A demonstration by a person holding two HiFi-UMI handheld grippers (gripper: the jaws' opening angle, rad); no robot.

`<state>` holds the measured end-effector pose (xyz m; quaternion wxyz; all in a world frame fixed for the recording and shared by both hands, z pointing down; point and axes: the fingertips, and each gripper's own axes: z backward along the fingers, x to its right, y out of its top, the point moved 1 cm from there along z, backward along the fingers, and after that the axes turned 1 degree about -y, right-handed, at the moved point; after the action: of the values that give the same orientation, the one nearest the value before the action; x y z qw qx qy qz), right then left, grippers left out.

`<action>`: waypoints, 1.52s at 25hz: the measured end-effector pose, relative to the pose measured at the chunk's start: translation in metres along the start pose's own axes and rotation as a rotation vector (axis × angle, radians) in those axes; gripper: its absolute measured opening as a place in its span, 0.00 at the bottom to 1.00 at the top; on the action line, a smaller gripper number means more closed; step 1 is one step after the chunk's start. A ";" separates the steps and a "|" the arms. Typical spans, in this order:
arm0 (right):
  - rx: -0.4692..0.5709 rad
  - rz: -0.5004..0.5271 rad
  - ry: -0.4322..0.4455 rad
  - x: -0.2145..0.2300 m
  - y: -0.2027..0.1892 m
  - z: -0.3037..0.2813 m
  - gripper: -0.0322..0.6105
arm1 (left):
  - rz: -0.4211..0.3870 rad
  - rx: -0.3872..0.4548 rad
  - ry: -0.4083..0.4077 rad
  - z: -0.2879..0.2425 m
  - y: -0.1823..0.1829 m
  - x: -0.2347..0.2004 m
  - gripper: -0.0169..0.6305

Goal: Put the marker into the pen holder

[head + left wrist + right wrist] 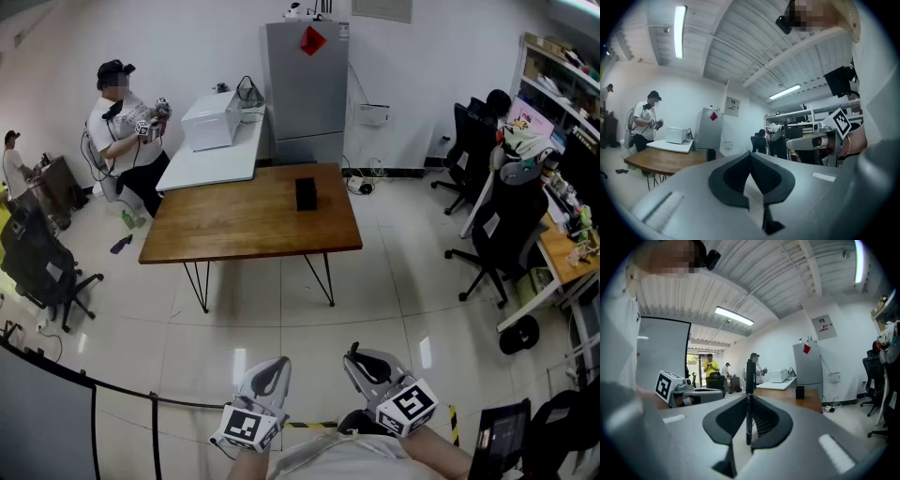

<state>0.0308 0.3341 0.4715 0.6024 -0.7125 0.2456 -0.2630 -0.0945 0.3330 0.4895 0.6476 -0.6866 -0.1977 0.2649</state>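
Observation:
A black pen holder [306, 194] stands upright on the brown wooden table [244, 225], toward its far right side and well ahead of me. Both grippers hang low in the head view, over the floor and short of the table. My right gripper [361, 361] is shut on a thin black marker [749, 390], which stands upright between the pads and pokes above the jaw tips. My left gripper [275, 367] has its jaw tips together with nothing between them. The pen holder [800, 392] looks small and far off in the right gripper view, and the left gripper view also catches the pen holder [711, 154].
A white table [211, 159] with a white box joins the wooden table's far edge, with a grey fridge [307, 89] behind. A person [127, 131] stands at the back left. Office chairs [502, 234] and a cluttered desk line the right side. A dark chair [42, 267] sits on the left.

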 end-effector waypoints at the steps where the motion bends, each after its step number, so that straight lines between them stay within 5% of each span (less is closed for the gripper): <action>1: 0.003 0.003 0.001 0.005 0.002 -0.005 0.11 | 0.002 0.003 0.008 -0.005 0.003 -0.006 0.05; 11: 0.003 -0.042 0.069 0.078 0.000 -0.081 0.11 | 0.002 0.005 0.053 -0.090 0.006 -0.058 0.05; 22: 0.040 0.034 0.141 0.238 0.058 -0.196 0.11 | -0.043 0.080 0.126 -0.261 0.057 -0.145 0.05; 38: 0.035 -0.005 0.082 0.335 0.078 -0.334 0.11 | -0.018 0.023 0.023 -0.399 0.055 -0.266 0.05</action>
<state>0.0530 -0.1448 0.4666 0.6037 -0.6909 0.2637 -0.2976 -0.0591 -0.1481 0.4717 0.6599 -0.6803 -0.1936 0.2534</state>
